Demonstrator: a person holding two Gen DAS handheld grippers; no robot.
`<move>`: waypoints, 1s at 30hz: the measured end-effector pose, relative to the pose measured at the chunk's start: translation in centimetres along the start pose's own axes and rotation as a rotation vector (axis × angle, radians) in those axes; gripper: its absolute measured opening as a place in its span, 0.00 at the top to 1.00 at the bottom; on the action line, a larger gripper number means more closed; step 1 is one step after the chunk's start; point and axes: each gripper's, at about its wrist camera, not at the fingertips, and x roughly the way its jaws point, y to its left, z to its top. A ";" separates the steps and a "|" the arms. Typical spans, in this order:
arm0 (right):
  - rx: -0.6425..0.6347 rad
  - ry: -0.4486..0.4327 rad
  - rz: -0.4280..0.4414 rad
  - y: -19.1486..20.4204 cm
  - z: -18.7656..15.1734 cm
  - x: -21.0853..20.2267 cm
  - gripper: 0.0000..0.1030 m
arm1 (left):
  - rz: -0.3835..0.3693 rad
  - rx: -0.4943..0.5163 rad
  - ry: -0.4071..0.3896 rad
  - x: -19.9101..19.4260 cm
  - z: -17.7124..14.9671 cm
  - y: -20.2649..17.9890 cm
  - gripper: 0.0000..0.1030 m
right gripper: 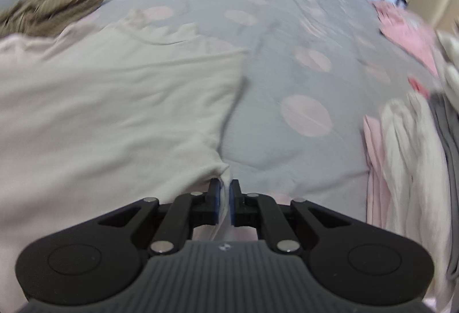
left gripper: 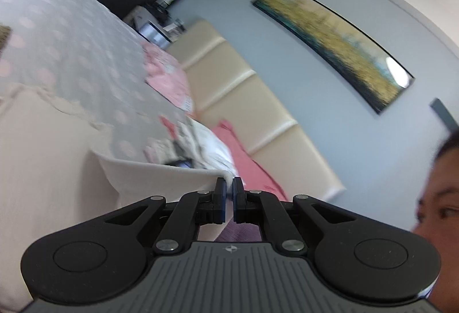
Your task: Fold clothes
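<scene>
A pale cream garment (right gripper: 109, 100) lies spread on the grey bedspread with pink dots (right gripper: 287, 60). My right gripper (right gripper: 225, 186) is shut on a corner of that garment, and cloth shows between its pads. In the left wrist view the same cream garment (left gripper: 57, 163) rises from the bed to my left gripper (left gripper: 228, 185), which is shut on its lifted edge. That edge stretches taut from the left up to the fingertips.
A brown garment (right gripper: 48, 11) lies at the far left of the bed. Pink, white and grey clothes (right gripper: 407, 146) are piled at the right. A cream padded headboard (left gripper: 258, 100) and a framed picture (left gripper: 338, 46) are on the wall. A person's face is at the right edge.
</scene>
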 end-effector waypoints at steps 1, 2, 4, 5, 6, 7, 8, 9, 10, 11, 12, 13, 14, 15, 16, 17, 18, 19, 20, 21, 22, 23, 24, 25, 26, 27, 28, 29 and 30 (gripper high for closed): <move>0.050 0.007 0.021 -0.9 -0.1 0.1 0.93 | -0.031 0.005 0.028 0.7 -0.4 -0.6 0.98; 0.096 0.016 0.043 -1.7 -0.4 0.3 0.93 | -0.054 0.011 0.058 1.5 -1.0 -1.2 0.98; 0.158 0.029 0.075 -2.8 -0.9 0.6 0.93 | -0.080 0.013 0.133 3.2 -2.1 -1.9 0.98; 0.175 0.033 0.085 -3.1 -1.1 0.7 0.93 | -0.083 0.006 0.179 4.1 -2.9 -2.0 0.98; 0.179 0.033 0.092 -3.2 -1.4 0.7 0.93 | -0.078 0.000 0.228 4.9 -3.6 -1.9 0.98; 0.178 0.031 0.095 -3.2 -1.5 0.7 0.92 | -0.069 -0.009 0.277 5.8 -4.4 -1.6 0.98; 0.177 0.029 0.098 -3.2 -1.6 0.7 0.92 | -0.050 -0.018 0.327 6.7 -5.2 -1.2 0.98; 0.175 0.027 0.101 -3.2 -1.7 0.7 0.92 | -0.021 -0.022 0.378 7.5 -6.0 -0.6 0.98; 0.172 0.026 0.100 -3.1 -1.8 0.7 0.92 | 0.012 -0.023 0.426 8.3 -6.8 0.0 0.98; 0.165 0.026 0.098 -3.0 -1.7 0.6 0.92 | 0.047 -0.026 0.477 9.2 -7.7 0.7 0.98; 0.158 0.026 0.096 -2.9 -1.7 0.6 0.92 | 0.079 -0.038 0.525 10.0 -8.6 1.7 0.98; 0.151 0.027 0.093 -2.8 -1.7 0.6 0.91 | 0.102 -0.061 0.564 10.6 -9.4 2.8 0.98; 0.145 0.033 0.087 -2.6 -1.7 0.5 0.89 | 0.128 -0.086 0.601 11.2 -10.2 4.0 0.98; 0.138 0.038 0.082 -2.5 -1.7 0.4 0.87 | 0.153 -0.110 0.631 11.7 -10.9 5.1 0.98; 0.133 0.043 0.074 -2.4 -1.7 0.3 0.86 | 0.165 -0.133 0.652 12.1 -11.5 6.0 0.98; 0.131 0.048 0.062 -2.4 -1.8 0.1 0.83 | 0.167 -0.161 0.666 12.4 -12.0 6.7 0.98; 0.137 0.049 0.056 -2.6 -1.9 -0.3 0.76 | 0.161 -0.189 0.668 12.6 -12.2 7.3 0.98; 0.144 0.042 0.051 -2.7 -2.3 -0.9 0.73 | 0.145 -0.211 0.662 12.6 -12.4 7.7 0.98; 0.151 0.035 0.046 -2.9 -2.6 -1.5 0.71 | 0.128 -0.228 0.651 12.6 -12.6 8.1 0.98; 0.157 0.030 0.043 -3.0 -2.9 -2.1 0.71 | 0.115 -0.241 0.637 12.6 -12.6 8.4 0.98; 0.160 0.030 0.048 -3.0 -3.5 -2.8 0.71 | 0.107 -0.252 0.624 12.6 -12.6 8.8 0.98; 0.162 0.031 0.052 -2.9 -4.1 -3.5 0.71 | 0.111 -0.258 0.612 12.6 -12.6 9.1 0.98; 0.158 0.035 0.052 -2.6 -4.8 -4.2 0.70 | 0.118 -0.266 0.599 12.7 -12.6 9.5 0.98; 0.152 0.040 0.052 -2.3 -5.5 -4.9 0.70 | 0.119 -0.277 0.587 12.7 -12.5 9.9 0.98; 0.140 0.044 0.054 -1.9 -6.3 -5.7 0.70 | 0.115 -0.289 0.574 12.8 -12.4 10.4 0.98; 0.129 0.049 0.056 -1.4 -7.1 -6.4 0.70 | 0.112 -0.300 0.561 12.9 -12.3 10.9 0.98; 0.120 0.051 0.059 -0.9 -8.0 -7.2 0.70 | 0.112 -0.305 0.548 13.1 -12.1 11.3 0.98; 0.111 0.053 0.061 -0.4 -8.9 -8.0 0.70 | 0.112 -0.307 0.537 13.3 -11.9 11.7 0.98; 0.104 0.058 0.061 0.1 -9.7 -8.6 0.70 | 0.114 -0.310 0.526 13.5 -11.6 12.2 0.98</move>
